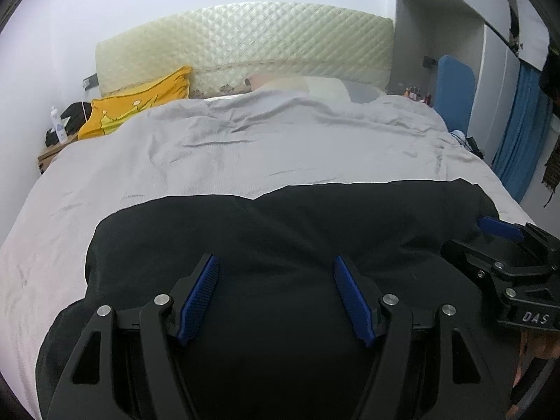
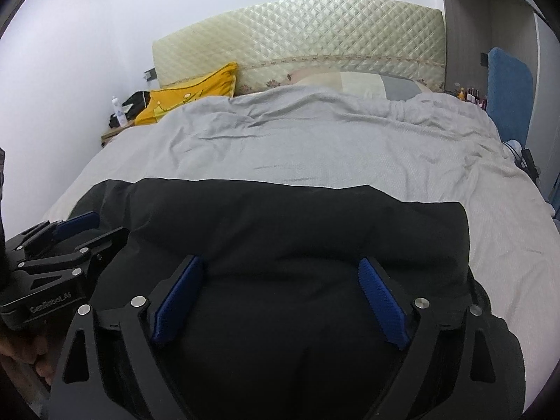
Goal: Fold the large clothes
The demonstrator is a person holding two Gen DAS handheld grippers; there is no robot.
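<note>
Black garment [image 1: 280,231] beneath both tongs — spread wide.

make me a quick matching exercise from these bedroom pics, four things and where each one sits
Things:
1. black garment
2. yellow pillow
3. quilted headboard
4. white bottle

Places:
A. upright against the far wall
B. on the bedside table, far left
C. spread on the near end of the grey bedcover
D. far left corner of the bed

Pairs: 1-C, 2-D, 3-A, 4-B
</note>
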